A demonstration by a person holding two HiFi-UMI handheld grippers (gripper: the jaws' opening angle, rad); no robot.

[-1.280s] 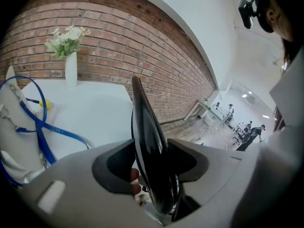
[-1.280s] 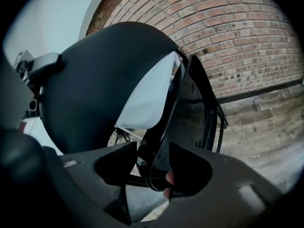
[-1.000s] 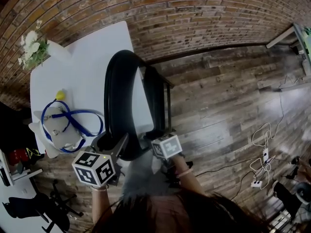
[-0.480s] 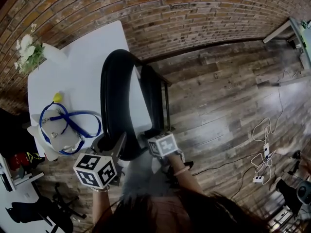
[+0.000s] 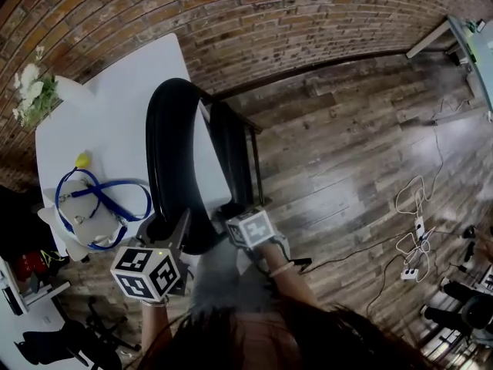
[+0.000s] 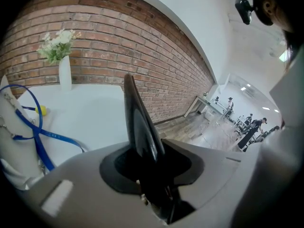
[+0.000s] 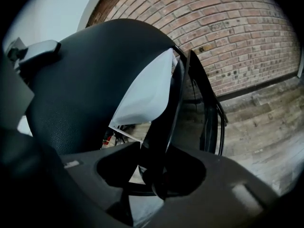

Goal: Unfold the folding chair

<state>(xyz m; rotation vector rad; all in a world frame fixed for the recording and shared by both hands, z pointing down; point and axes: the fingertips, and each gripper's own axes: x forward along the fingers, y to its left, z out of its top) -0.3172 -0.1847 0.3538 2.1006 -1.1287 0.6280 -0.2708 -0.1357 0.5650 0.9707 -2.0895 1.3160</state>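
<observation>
The black folding chair [image 5: 166, 153] stands folded on the wooden floor, against the white table [image 5: 115, 106]. Its padded panel curves toward me, with the thin metal frame [image 5: 250, 156] to its right. My left gripper [image 5: 176, 233] is at the panel's near end. In the left gripper view the panel's thin black edge [image 6: 140, 127] runs between the jaws of this gripper [image 6: 152, 177], which have just been closing and are now shut on it. My right gripper [image 5: 235, 213] sits beside it. Its jaws [image 7: 156, 175] have also just been closing and are shut on a black chair edge [image 7: 166, 113].
On the table lie a blue lanyard [image 5: 100, 199] and a small yellow object [image 5: 82, 159], with a vase of white flowers [image 5: 35, 91] at its far corner. A brick wall [image 5: 293, 21] runs behind. Cables and a power strip [image 5: 412, 264] lie on the floor at the right.
The head view has slid a little, so chair and table sit further left in the picture. Both grippers stay at the chair's near end, and the chair is still folded.
</observation>
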